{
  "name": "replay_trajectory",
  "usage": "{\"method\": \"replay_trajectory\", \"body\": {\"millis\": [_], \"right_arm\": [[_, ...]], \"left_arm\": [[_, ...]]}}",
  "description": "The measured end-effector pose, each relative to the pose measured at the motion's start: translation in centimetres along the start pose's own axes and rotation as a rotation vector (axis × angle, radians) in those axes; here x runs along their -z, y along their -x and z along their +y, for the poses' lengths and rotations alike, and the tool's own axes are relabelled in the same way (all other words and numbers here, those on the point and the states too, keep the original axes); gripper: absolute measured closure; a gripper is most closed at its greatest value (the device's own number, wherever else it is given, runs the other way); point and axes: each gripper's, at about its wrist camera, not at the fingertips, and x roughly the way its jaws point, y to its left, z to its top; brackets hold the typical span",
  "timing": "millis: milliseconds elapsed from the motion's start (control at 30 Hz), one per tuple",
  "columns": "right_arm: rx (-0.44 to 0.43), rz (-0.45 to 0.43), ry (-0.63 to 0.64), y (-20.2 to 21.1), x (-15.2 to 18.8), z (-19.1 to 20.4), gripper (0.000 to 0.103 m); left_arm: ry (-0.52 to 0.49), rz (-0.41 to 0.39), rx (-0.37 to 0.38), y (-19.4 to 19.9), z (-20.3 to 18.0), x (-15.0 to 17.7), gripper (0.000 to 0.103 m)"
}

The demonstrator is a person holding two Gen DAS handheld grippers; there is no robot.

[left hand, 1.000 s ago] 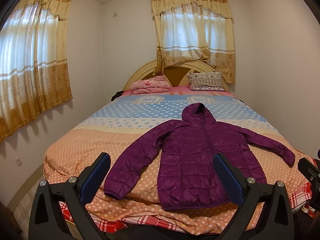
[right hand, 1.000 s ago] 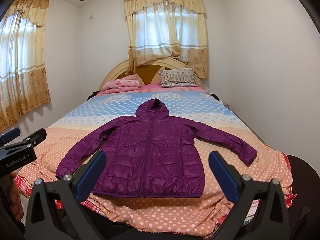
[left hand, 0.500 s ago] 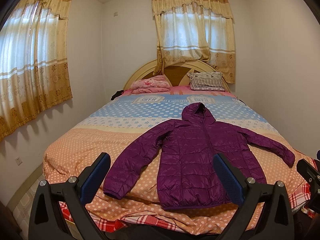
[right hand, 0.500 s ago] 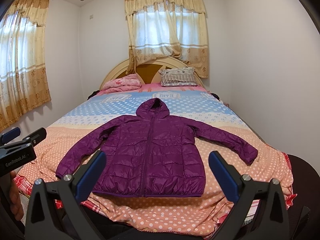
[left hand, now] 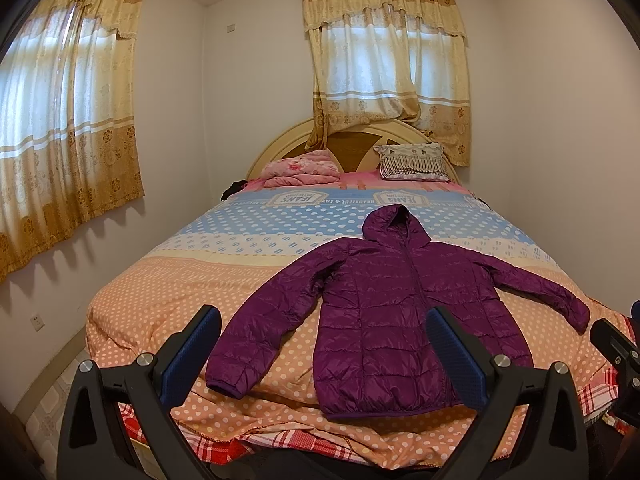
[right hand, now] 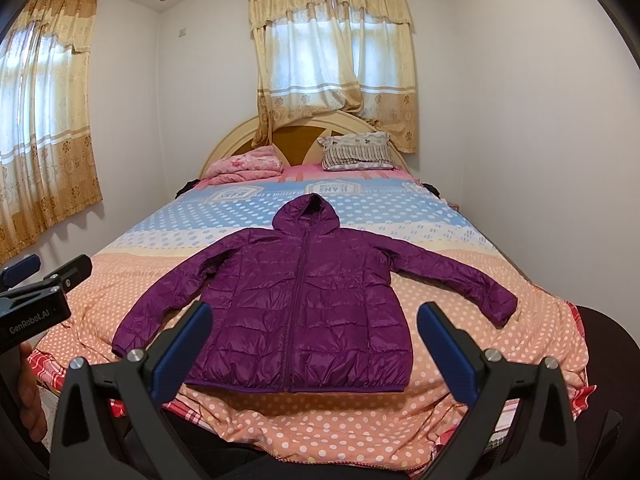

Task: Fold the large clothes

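Observation:
A purple hooded puffer jacket (left hand: 404,304) (right hand: 304,304) lies flat and zipped on the bed, hood toward the headboard, both sleeves spread out to the sides. My left gripper (left hand: 324,344) hangs open above the foot of the bed, in front of the jacket's left sleeve and hem. My right gripper (right hand: 312,344) is open too, centred in front of the jacket's hem. Neither touches the jacket. Part of the left gripper's body (right hand: 36,300) shows at the left edge of the right wrist view, held by a hand (right hand: 30,396).
The bed (left hand: 168,300) has a dotted orange and blue cover, with a pink folded blanket (left hand: 300,168) and a striped pillow (left hand: 412,160) at the headboard. Walls run close on the right (right hand: 540,160) and left. Curtained windows (left hand: 384,64) are behind and to the left.

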Motion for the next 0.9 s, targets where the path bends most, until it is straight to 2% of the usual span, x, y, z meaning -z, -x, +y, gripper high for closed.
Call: {"method": "replay_trajectory", "body": {"millis": [900], "right_arm": [[-0.005, 0.009, -0.006, -0.08, 0.27, 0.13, 0.0]], "left_arm": [[0.0, 0.002, 0.0, -0.14, -0.14, 0.25, 0.001]]}}
